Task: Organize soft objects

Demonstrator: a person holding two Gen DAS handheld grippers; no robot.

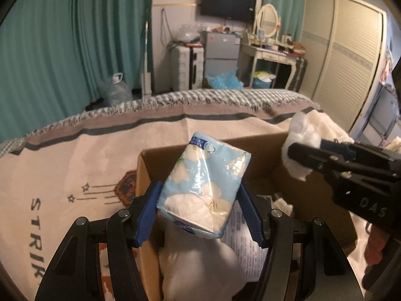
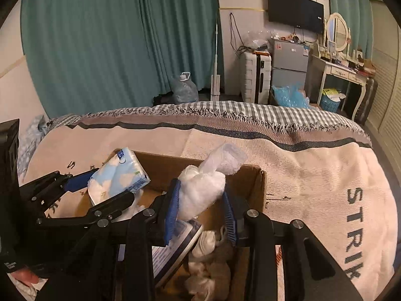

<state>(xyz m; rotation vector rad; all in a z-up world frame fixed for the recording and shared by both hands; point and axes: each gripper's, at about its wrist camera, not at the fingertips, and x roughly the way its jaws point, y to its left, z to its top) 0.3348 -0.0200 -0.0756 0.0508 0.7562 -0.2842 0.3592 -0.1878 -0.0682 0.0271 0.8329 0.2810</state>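
Observation:
My left gripper (image 1: 200, 210) is shut on a light blue tissue pack (image 1: 204, 183) and holds it above an open cardboard box (image 1: 160, 158) on the bed. My right gripper (image 2: 201, 208) is shut on a clear bag of white cotton (image 2: 200, 190), also above the box (image 2: 253, 175). The right gripper (image 1: 290, 150) and its cotton bag (image 1: 300, 135) show at the right of the left wrist view. The left gripper (image 2: 110, 188) with the tissue pack (image 2: 117, 175) shows at the left of the right wrist view. Inside the box lie a grey soft item (image 1: 198, 268), a printed packet (image 2: 173, 248) and white wads (image 2: 208, 243).
The box stands on a cream blanket (image 2: 325, 180) lettered "STRIK" over a checked bed cover. A white fluffy cloth (image 1: 325, 123) lies behind the box at right. Beyond the bed are green curtains, a water jug (image 2: 184, 87), a suitcase, a small fridge and a dressing table.

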